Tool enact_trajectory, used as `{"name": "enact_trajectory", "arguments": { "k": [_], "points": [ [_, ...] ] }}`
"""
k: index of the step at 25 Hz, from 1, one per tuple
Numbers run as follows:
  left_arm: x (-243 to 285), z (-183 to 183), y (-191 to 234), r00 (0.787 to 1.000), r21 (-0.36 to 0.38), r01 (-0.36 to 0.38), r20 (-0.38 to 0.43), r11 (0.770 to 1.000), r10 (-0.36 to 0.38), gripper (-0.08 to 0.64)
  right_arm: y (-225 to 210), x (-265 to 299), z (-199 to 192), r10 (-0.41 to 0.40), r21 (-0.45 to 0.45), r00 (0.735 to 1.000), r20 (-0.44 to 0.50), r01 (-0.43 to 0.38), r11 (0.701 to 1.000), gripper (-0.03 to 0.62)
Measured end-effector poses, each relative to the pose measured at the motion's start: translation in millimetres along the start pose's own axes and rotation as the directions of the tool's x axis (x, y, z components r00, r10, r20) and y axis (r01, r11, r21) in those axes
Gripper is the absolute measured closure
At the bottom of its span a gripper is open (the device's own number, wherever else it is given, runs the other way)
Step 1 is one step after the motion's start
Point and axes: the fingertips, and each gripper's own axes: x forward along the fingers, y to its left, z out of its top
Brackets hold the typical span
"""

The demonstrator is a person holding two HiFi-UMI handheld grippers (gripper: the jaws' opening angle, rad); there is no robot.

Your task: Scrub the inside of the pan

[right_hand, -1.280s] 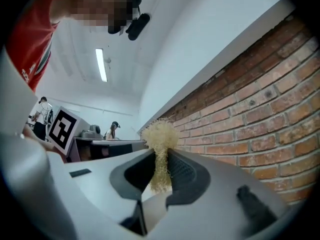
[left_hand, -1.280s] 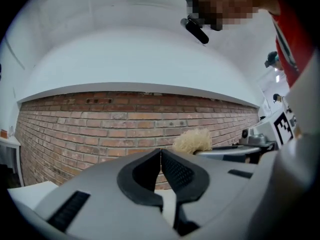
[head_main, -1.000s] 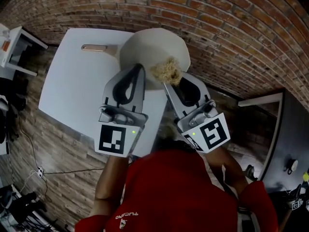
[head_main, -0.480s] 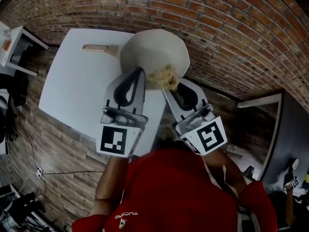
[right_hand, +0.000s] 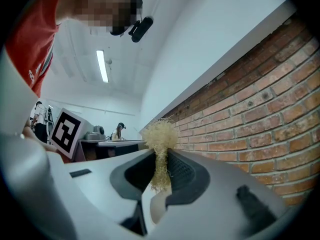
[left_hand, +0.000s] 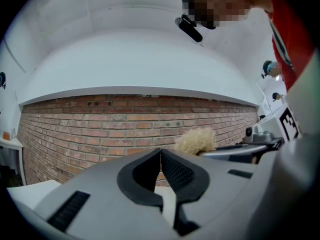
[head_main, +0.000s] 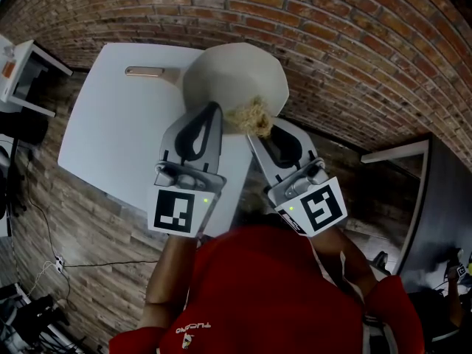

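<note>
From the head view we see the white counter (head_main: 110,131), wide and bare on its left half. The cream pan (head_main: 236,72) is at its far right corner, beside the brick wall (head_main: 354,57). The pan's long axis runs left to right: its handle (head_main: 147,71) points left across the counter, and the bowl's right side juts past the counter's edge. Neither gripper view shows the pan.

Our left gripper (head_main: 214,106) reaches to the pan's near rim. Only the left gripper view settles its state: the fingers are clenched tip to tip with nothing between them.

Just to its right, our right gripper (head_main: 254,130) has its fingers grasping a tan fibre scrubber (head_main: 247,115) at the pan's near right rim. The right gripper view shows the tuft pinched between the fingers and sticking out past their tips. The left gripper view catches the same tuft off to its right.
</note>
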Motion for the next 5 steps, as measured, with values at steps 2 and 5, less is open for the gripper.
{"name": "enact_trajectory", "arguments": {
  "k": [2, 5],
  "points": [
    [-0.5, 0.2, -0.1, 1.0, -0.002, 0.001, 0.0, 1.0, -0.001, 0.546, 0.0, 0.5, 1.6, -0.004, 0.001, 1.0, -0.002, 0.004, 1.0, 0.517],
    [-1.2, 0.6, -0.2, 1.0, -0.004, 0.002, 0.001, 1.0, -0.002, 0.546, 1.6, 0.2, 0.3, -0.001, 0.002, 1.0, -0.006, 0.001, 1.0, 0.517]
  ]
}}
